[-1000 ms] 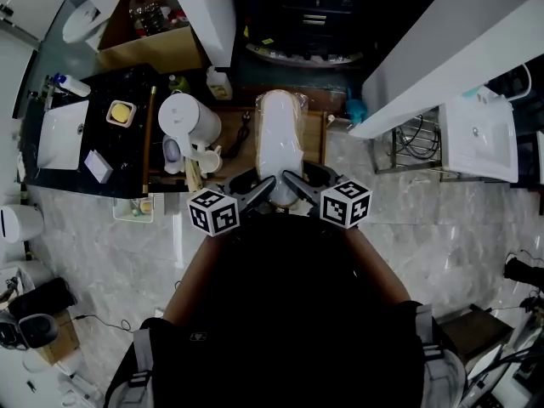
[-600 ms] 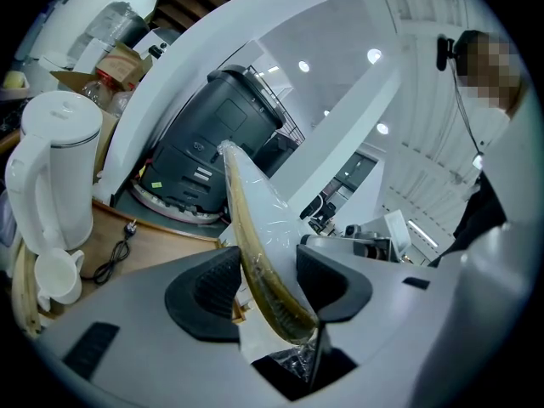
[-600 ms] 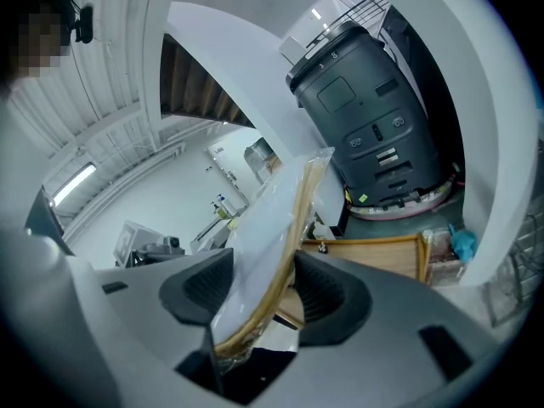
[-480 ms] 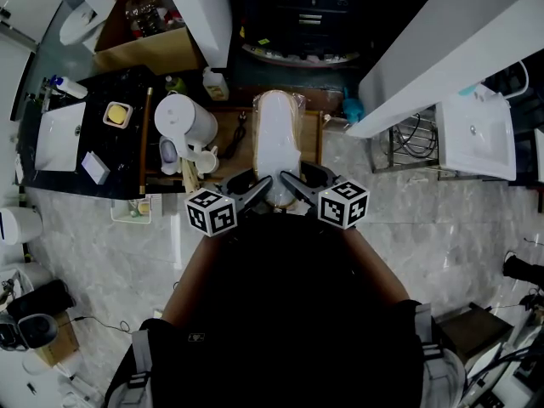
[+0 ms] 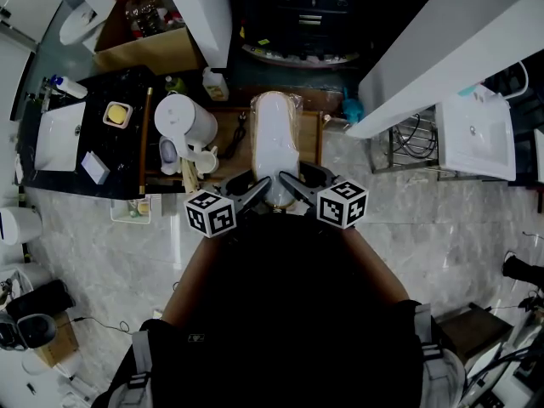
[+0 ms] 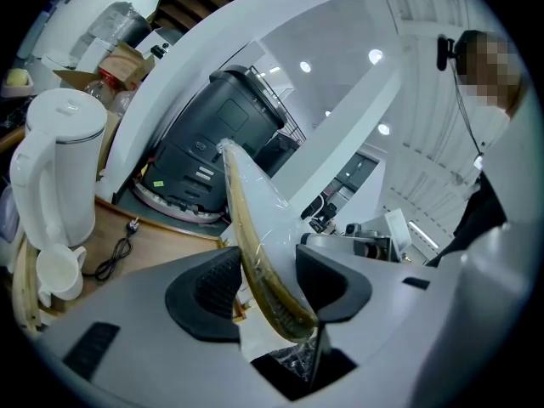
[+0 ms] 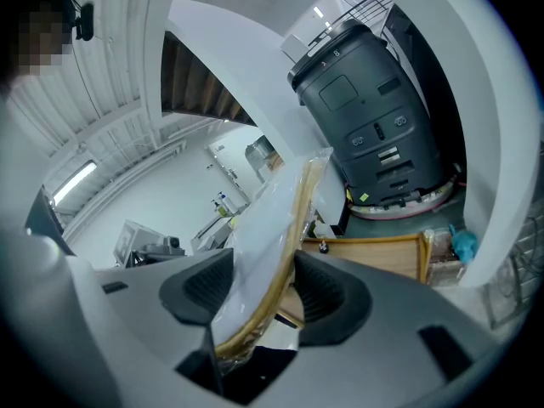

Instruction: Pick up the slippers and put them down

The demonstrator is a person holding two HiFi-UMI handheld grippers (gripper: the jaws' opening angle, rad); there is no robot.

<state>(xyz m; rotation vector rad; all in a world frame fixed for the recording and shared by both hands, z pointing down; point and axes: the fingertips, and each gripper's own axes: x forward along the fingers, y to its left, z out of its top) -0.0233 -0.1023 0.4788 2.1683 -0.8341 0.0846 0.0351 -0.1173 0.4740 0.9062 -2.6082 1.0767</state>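
well, at the far left of the head view a black table (image 5: 127, 147) carries a white sink basin (image 5: 61, 134) and a small dish with something yellow (image 5: 118, 114). just beside it is the wooden table (image 5: 311, 143). a white kettle (image 5: 189, 119) stands upright on its left part, with a white cup (image 5: 209, 156) near the kettle's base. a black cord (image 6: 115, 249) lies on the wood next to them.

the left hand-held gripper (image 5: 257, 188) comes in from the lower left, with its marker cube toward the person. in the left gripper view its jaws have just been closing. the pack of slippers (image 6: 251, 202) is between them and the pads are grasping its near end.

the slippers (image 5: 274, 143) are white with a tan sole edge and are wrapped in clear plastic. the pack is in the middle, over the wooden table, and its far end points to a dark grey machine (image 5: 310, 15). i cannot tell whether the far end rests on the wood.

the right hand-held gripper (image 5: 291, 183) meets the same near end from the right. in the right gripper view its pads are clenched on the pack, one on each side.

further right, a small teal thing (image 5: 354, 109) is beside the table corner. a white washbasin (image 5: 480, 134) stands well apart at the right edge.
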